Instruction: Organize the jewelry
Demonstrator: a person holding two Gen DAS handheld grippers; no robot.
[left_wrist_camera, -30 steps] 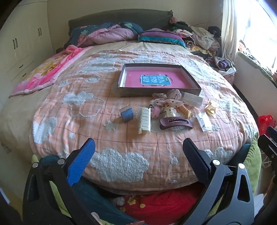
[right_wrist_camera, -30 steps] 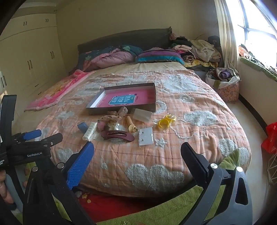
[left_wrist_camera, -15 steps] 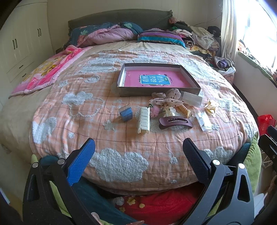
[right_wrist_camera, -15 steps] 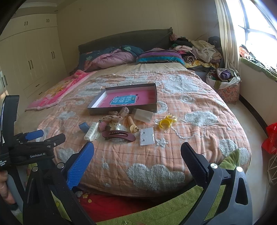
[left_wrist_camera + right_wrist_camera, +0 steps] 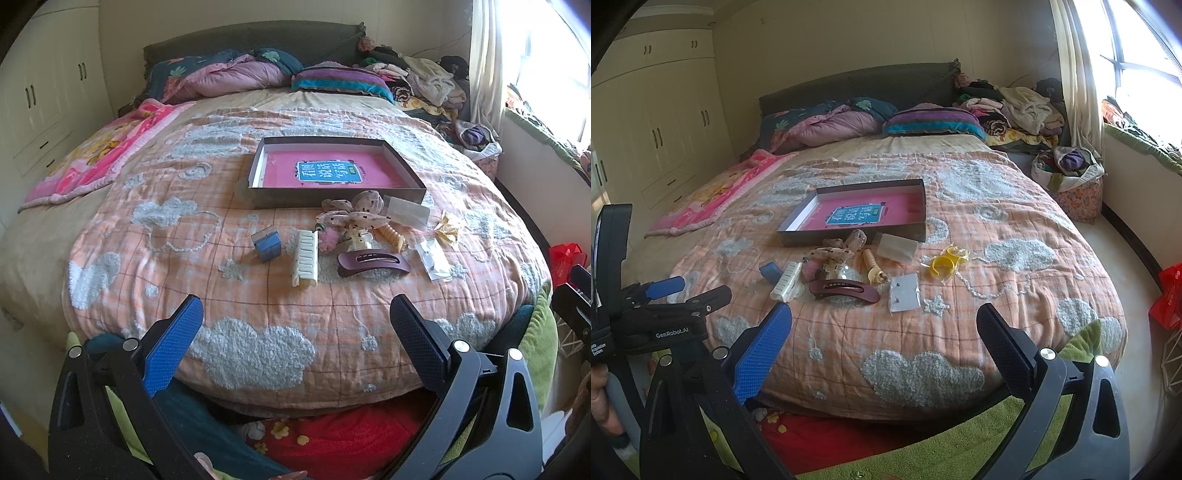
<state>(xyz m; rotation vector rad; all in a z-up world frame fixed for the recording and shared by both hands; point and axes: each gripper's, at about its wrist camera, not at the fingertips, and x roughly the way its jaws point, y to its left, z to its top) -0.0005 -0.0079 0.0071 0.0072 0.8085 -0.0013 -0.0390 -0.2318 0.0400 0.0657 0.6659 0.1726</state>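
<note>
Hair clips, a comb (image 5: 306, 257) and small packets lie loose on the bed (image 5: 258, 343), just on the near side of the shallow pink-lined box (image 5: 332, 173), which holds nothing yet. Your left gripper (image 5: 295, 334) and right gripper (image 5: 884, 341) both hang wide open and empty off the near edge of the bed. Reach first for the dark red clip (image 5: 844, 290): come down over its narrow width, close gently, then lift clear before carrying it to the box.

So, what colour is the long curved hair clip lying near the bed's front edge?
Dark maroon; the hair clip shows best in the left wrist view.
</note>
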